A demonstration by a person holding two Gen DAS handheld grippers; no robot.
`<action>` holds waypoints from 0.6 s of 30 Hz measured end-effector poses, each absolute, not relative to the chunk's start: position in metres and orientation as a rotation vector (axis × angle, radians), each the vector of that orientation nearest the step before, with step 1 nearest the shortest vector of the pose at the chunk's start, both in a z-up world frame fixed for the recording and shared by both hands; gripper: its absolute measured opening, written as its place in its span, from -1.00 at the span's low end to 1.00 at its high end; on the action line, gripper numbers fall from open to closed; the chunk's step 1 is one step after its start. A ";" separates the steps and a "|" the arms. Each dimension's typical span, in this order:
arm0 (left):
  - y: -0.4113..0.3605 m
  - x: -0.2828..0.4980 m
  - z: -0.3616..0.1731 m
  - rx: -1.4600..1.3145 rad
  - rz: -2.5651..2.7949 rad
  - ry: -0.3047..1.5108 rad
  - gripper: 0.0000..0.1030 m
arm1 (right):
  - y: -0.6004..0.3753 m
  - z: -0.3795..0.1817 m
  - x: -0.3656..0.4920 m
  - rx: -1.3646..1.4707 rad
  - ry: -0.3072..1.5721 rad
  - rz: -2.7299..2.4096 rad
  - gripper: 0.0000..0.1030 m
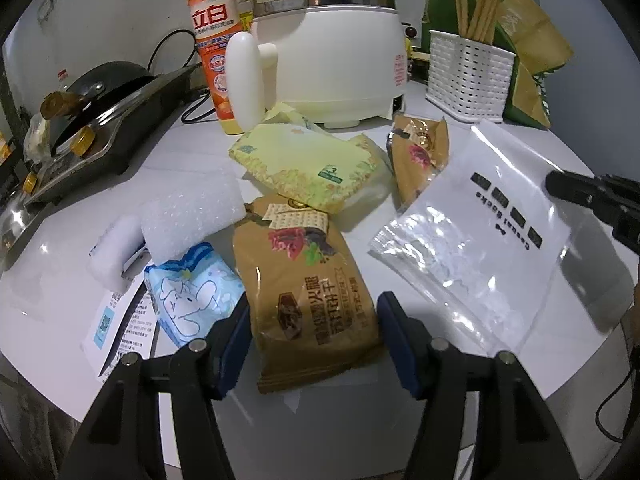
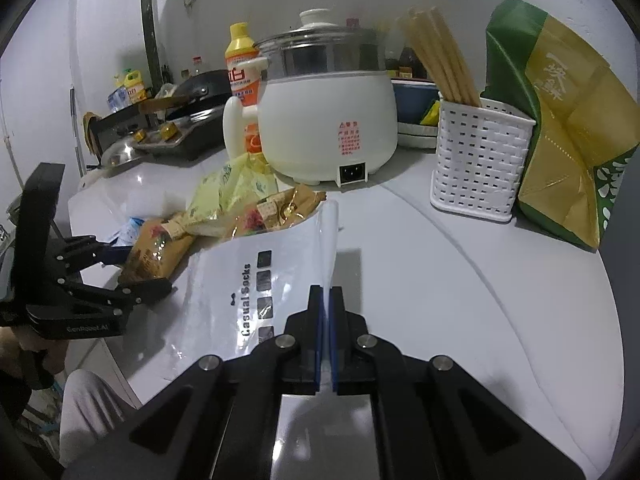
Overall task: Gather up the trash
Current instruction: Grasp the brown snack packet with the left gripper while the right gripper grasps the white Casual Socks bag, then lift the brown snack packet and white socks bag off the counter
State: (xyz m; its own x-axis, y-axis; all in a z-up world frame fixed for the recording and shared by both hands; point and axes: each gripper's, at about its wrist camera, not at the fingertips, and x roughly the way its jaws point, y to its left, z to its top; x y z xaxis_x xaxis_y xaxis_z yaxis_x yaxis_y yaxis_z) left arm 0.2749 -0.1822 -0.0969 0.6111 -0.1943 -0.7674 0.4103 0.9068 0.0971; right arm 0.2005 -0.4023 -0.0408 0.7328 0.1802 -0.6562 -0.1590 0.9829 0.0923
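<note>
Your right gripper (image 2: 327, 300) is clenched on the near edge of the clear bag (image 2: 256, 280), its blue pads pinching the plastic so the pinched edge stands up as a thin ridge running toward twelve o'clock. From there, the rest of the bag, printed "Casual Socks", spreads flat on the white counter (image 2: 460, 280) toward nine and ten o'clock.

Your left gripper (image 1: 314, 344) is released, its jaws standing part open on either side of the brown wrapper's (image 1: 304, 292) near end; whether the pads touch it you cannot tell. That wrapper lies flat and stretches away to twelve o'clock. At ten o'clock of the left gripper sits a blue tissue pack (image 1: 192, 292), with white foam (image 1: 192, 216) beyond it. At twelve o'clock, past the wrapper, lies a yellow pack (image 1: 304, 164), and at one o'clock a second brown wrapper (image 1: 420, 156). The clear bag lies at two o'clock of the left gripper.

Farther back stand the orange bottle (image 1: 214, 60), the white cooker (image 1: 332, 52) and the chopstick basket (image 1: 468, 72).
</note>
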 end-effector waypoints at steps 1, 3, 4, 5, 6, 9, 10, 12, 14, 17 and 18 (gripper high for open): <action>-0.184 0.274 -0.096 0.281 -0.359 0.846 -0.07 | -0.403 -0.039 0.200 0.034 0.722 0.189 -0.95; -0.188 0.271 -0.095 0.297 -0.363 0.840 -0.13 | -0.402 -0.036 0.199 0.033 0.711 0.195 -0.96; -0.189 0.270 -0.094 0.299 -0.370 0.838 -0.19 | -0.401 -0.035 0.200 0.033 0.708 0.196 -0.96; -0.191 0.269 -0.093 0.300 -0.373 0.836 -0.20 | -0.400 -0.033 0.199 0.034 0.703 0.202 -0.96; -0.192 0.267 -0.093 0.301 -0.376 0.832 -0.22 | -0.400 -0.032 0.197 0.036 0.700 0.206 -0.96; -0.195 0.262 -0.089 0.309 -0.396 0.822 -0.45 | -0.397 -0.027 0.194 0.036 0.686 0.213 -0.96; -0.196 0.260 -0.087 0.310 -0.399 0.818 -0.56 | -0.397 -0.026 0.192 0.036 0.682 0.215 -0.96; -0.195 0.257 -0.083 0.300 -0.405 0.810 -0.66 | -0.398 -0.023 0.189 0.043 0.672 0.216 -0.96; -0.195 0.254 -0.078 0.290 -0.406 0.801 -0.87 | -0.399 -0.019 0.185 0.046 0.661 0.220 -0.96; -0.193 0.249 -0.068 0.278 -0.412 0.774 -0.89 | -0.397 -0.011 0.178 0.031 0.633 0.211 -0.96; -0.192 0.247 -0.067 0.274 -0.413 0.767 -0.91 | -0.396 -0.008 0.179 0.030 0.627 0.210 -0.97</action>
State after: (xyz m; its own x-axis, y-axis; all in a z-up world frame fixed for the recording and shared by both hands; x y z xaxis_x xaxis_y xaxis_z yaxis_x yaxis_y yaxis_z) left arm 0.2473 -0.1918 -0.0665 0.6463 -0.2598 -0.7175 0.4557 0.8856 0.0898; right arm 0.1785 -0.3956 -0.0083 0.7891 0.2040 -0.5794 -0.1856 0.9783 0.0917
